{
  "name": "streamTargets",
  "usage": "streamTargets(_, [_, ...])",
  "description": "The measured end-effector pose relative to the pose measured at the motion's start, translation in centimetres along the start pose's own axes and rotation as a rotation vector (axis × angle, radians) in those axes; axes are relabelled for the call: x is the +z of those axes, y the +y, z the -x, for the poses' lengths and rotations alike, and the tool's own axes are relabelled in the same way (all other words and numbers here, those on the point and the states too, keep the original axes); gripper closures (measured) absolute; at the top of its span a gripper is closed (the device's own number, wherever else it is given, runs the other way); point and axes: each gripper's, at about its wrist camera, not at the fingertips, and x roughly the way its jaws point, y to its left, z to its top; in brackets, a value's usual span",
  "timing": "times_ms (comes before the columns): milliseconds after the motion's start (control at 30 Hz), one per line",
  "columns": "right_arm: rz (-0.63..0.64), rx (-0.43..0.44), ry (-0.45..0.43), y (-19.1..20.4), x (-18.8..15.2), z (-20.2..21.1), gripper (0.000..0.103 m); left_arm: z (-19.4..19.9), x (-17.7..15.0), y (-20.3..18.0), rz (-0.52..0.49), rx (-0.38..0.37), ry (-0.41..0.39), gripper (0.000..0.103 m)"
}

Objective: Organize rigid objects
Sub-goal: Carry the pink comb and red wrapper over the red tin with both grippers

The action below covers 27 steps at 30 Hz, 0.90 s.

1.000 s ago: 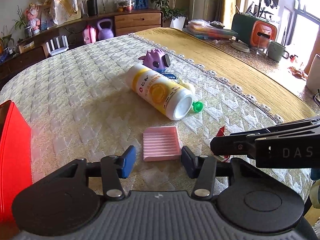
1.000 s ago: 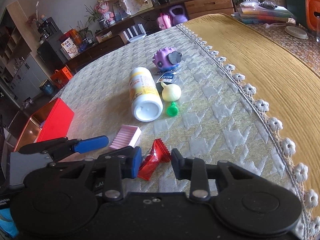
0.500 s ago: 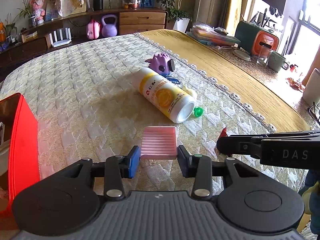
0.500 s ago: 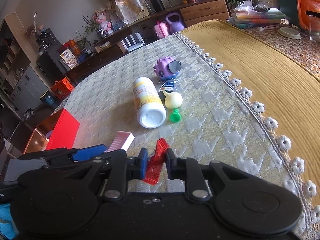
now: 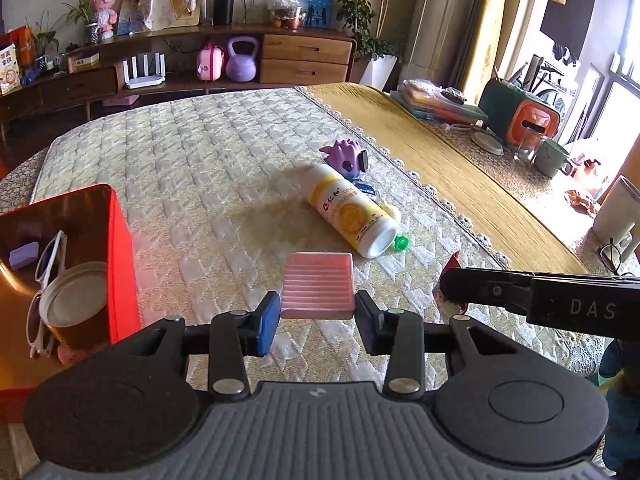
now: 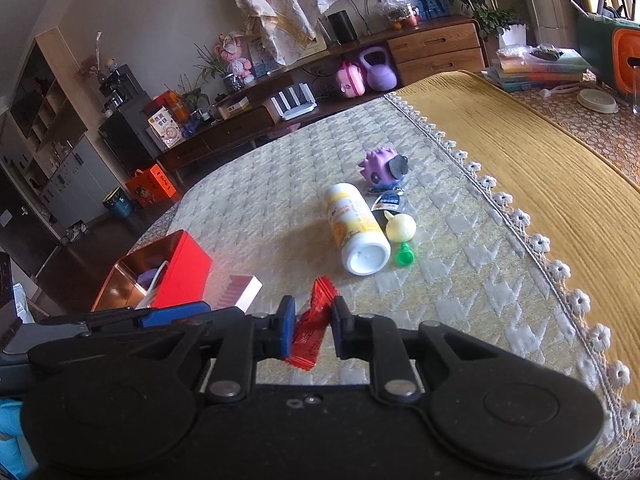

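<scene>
While the left gripper (image 5: 316, 318) clamps the pink ridged tray (image 5: 318, 286) beside the red tin (image 5: 120, 264), the right gripper (image 6: 313, 327) pinches the red sachet (image 6: 314, 320) above the quilted cloth (image 6: 460, 264).

We hold our left gripper (image 5: 316, 318) low, jaws pressed on a pink tray's sides; our right gripper (image 6: 313, 326) beside it pinches a red packet.

You have the box (image 5: 116, 248) at the tablecloth's (image 5: 200, 184) left edge; the bottle (image 5: 352, 216) lies mid-cloth, the toy (image 5: 346, 158) behind it.
</scene>
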Motion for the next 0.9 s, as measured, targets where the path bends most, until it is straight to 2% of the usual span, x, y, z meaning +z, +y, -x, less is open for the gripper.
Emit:
streamTargets(267, [0.054,0.042,-0.006,3.8,0.3,0.3,0.085,4.1,0.1,2.8,0.027,0.038,-0.042,0.063])
streamTargets(467, [0.114,0.079,0.002,7.4,0.4,-0.3,0.085,6.6,-0.1,6.4,0.076,0.083,-0.072,0.063])
streamTargets(900, [0.214,0.137,0.037,14.0,0.9,-3.6,0.085,9.0,-1.4,13.9,0.171,0.197,-0.097,0.063])
